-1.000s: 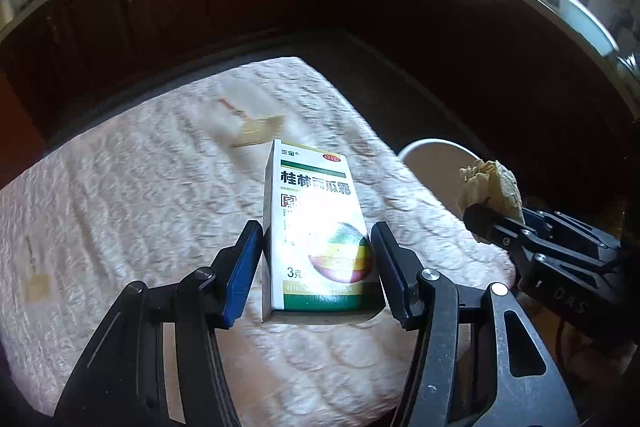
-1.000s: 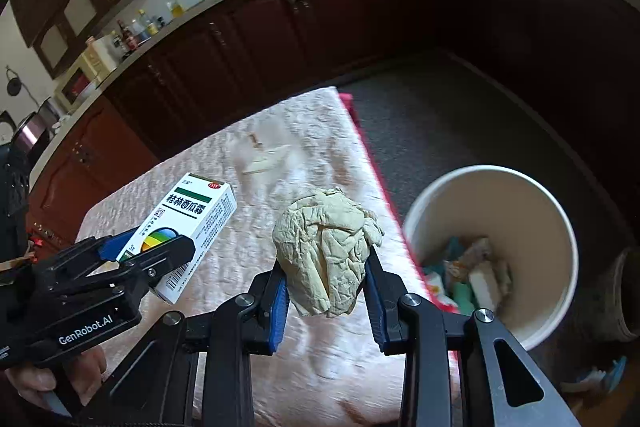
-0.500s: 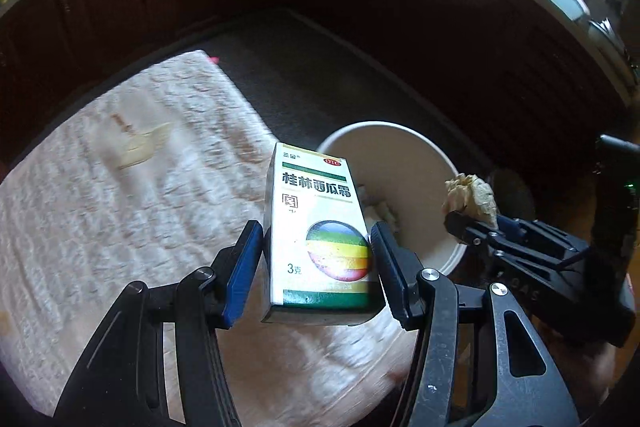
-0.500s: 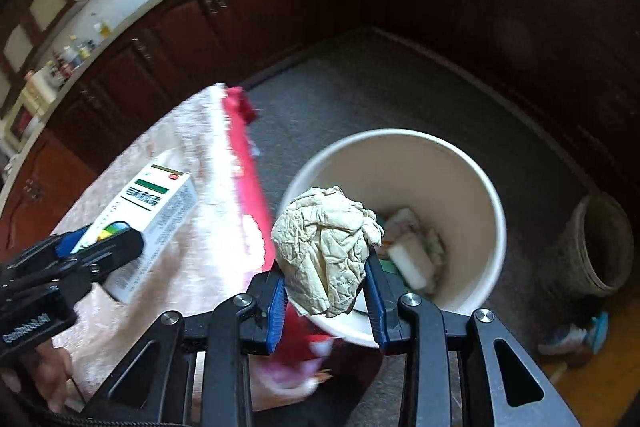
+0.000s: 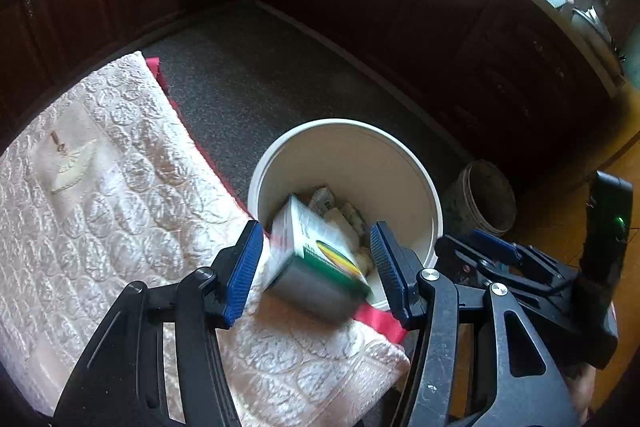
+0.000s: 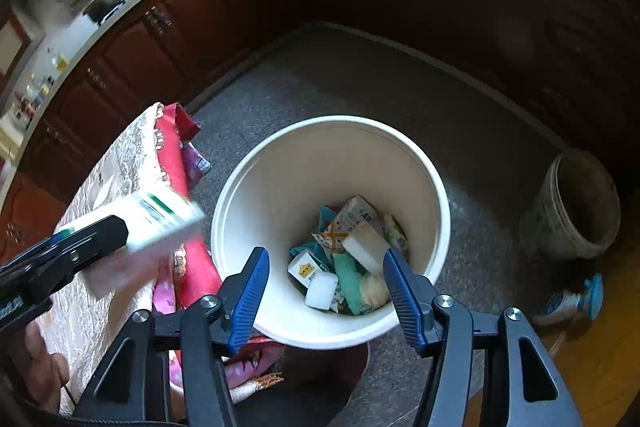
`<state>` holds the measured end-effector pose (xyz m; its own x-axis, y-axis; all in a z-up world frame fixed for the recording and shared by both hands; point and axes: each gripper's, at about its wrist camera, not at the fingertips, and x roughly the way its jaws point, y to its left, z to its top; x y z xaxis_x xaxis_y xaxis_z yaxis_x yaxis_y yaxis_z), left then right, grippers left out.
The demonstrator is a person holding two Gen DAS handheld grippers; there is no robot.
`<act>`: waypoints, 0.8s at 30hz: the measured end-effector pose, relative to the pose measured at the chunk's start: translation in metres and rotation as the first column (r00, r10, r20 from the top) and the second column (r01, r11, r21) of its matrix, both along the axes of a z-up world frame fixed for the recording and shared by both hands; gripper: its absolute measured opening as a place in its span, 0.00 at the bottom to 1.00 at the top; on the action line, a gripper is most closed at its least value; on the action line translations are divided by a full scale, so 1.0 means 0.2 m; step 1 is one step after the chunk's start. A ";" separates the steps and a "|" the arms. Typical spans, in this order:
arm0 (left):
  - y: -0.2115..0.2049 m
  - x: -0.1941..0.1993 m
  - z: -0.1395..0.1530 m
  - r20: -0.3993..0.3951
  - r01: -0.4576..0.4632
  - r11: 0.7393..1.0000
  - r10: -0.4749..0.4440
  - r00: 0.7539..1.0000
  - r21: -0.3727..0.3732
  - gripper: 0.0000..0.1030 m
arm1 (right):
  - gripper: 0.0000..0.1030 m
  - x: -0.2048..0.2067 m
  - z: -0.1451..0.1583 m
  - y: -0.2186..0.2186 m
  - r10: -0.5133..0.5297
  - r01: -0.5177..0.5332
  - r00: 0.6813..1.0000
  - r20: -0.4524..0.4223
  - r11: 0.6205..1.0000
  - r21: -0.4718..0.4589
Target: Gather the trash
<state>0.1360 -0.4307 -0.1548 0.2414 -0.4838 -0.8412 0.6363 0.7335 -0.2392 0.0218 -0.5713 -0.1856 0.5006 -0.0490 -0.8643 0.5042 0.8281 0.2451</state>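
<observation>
A white carton [image 5: 316,259] with green bands and a rainbow disc, blurred and tilted, sits loose between the left gripper's [image 5: 316,267] parted jaws, at the white bin's [image 6: 280,163] rim by the tabletop's [image 5: 100,211] edge. The right gripper's [image 6: 326,291] jaws have just opened, empty over the bin.

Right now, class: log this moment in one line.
left hand-held gripper: box loose, tipping toward bin | right hand-held gripper: jaws just opened, empty, above bin
</observation>
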 end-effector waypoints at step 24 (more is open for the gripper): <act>0.26 -0.14 0.15 0.174 -0.093 0.996 0.090 0.981 0.005 0.69 | 0.63 -0.06 0.15 0.19 0.019 -0.015 0.997 0.078 0.999 -0.051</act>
<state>0.1082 -0.3789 -0.1239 0.4271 -0.4422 -0.7887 0.5974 0.7928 -0.1210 0.0104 -0.5337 -0.1554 0.5676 -0.0828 -0.8191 0.4711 0.8486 0.2407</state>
